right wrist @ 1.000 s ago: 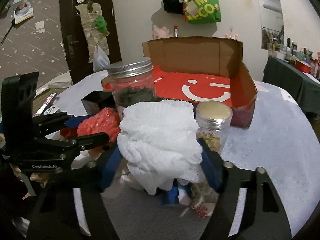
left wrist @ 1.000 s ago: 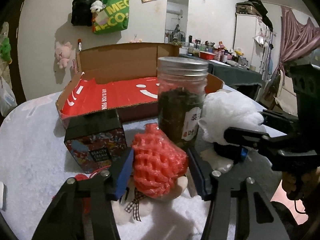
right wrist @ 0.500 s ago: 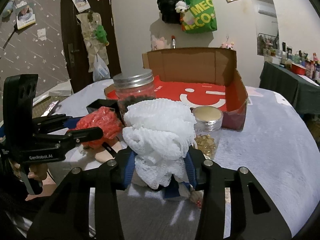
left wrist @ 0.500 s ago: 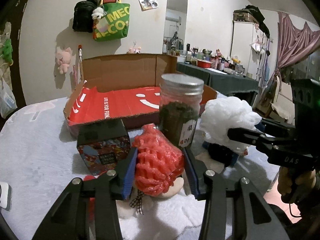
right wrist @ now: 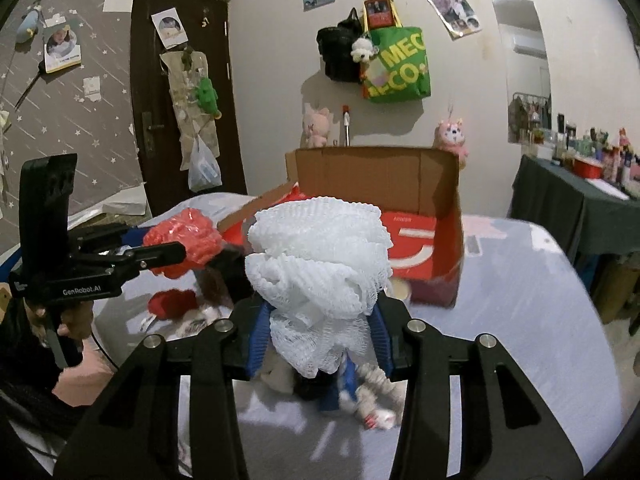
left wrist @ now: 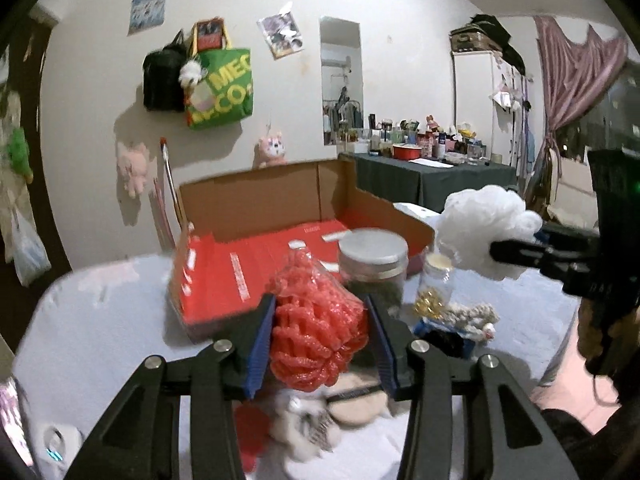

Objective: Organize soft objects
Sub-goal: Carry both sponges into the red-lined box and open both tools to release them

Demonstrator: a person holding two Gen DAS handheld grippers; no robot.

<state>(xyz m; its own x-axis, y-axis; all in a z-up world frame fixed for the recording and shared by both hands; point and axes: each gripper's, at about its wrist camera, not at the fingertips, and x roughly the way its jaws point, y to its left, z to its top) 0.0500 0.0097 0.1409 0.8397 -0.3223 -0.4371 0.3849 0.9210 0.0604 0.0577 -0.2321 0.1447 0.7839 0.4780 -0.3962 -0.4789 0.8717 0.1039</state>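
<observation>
Left wrist view: the left hand-held gripper clamps red mesh, hiding blurred plush below; the right hand-held gripper squeezes white mesh, covering jars behind.

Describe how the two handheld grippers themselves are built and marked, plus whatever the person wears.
Both are matte black. The left gripper and right gripper each have angular linkage arms with silver bolts and blue pads lining their fingers. A tall black block stands at the back of each. The left one's side reads "GenRobot.AI" in white; a thin dark cable hangs below it. A dark sleeve shows.
</observation>
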